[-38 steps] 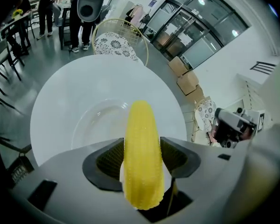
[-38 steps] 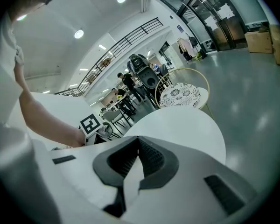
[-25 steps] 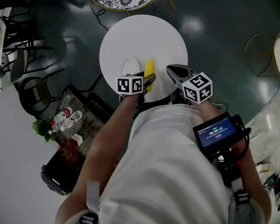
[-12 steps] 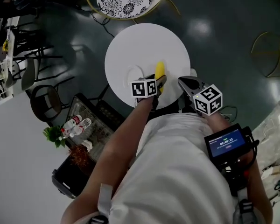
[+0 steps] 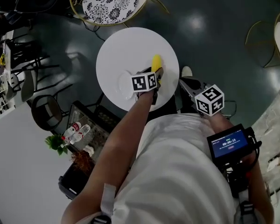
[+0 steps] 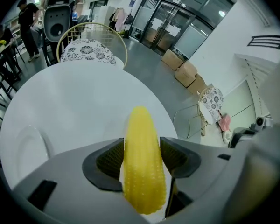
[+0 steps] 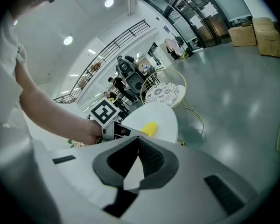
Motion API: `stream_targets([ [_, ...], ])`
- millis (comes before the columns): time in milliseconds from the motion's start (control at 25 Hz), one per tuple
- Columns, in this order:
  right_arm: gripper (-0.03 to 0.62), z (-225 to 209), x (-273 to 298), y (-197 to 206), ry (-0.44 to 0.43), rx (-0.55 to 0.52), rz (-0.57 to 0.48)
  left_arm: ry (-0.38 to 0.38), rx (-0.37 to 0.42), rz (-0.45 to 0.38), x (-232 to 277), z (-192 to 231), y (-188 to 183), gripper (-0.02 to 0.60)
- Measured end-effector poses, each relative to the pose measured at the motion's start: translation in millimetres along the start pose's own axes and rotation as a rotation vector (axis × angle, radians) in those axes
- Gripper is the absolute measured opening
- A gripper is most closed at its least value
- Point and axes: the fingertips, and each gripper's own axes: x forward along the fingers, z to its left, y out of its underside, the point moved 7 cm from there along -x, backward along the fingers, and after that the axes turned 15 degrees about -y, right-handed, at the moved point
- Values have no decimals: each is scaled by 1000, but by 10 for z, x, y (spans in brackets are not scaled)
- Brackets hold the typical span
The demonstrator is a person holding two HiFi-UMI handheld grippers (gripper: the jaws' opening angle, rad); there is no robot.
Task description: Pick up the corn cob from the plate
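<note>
1. Two grippers show. The left gripper is held forward over the round white table, with the arm stretched out.
2. Its jaws clamp the corn cob, which points away, just beside the plate.
3. The right gripper is held near the body at the table's edge, with its jaws together and empty.

Being pinched at its thick end between both jaws of the left gripper: a yellow corn cob, tapered and studded with fine kernels. Pointing its rounded tip forward, away from the jaws, and hanging over the round white table. Lying on that table to the cob's left and not touching it: the plate, white and shallow.
</note>
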Motion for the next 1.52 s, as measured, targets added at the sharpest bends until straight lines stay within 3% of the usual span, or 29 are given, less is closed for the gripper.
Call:
stream_targets([
  [400,9,33,-170,86,20,16,-21,-55,87,-53,53,-131,-148,252],
  [720,9,34,-180,57,20,12,-27,-161,258,-17,98,-260,-153,253],
  [840,9,30,-189,58,22,9,-25,-173,287,-19,120,-268,-150,253],
  [1080,9,14,-171,65,28,6,-24,-162,298,-45,97,-202,-190,255],
  [1520,9,86,-85,-50,-24,-33,2,-74,146,-201,-320,-31,-70,255],
])
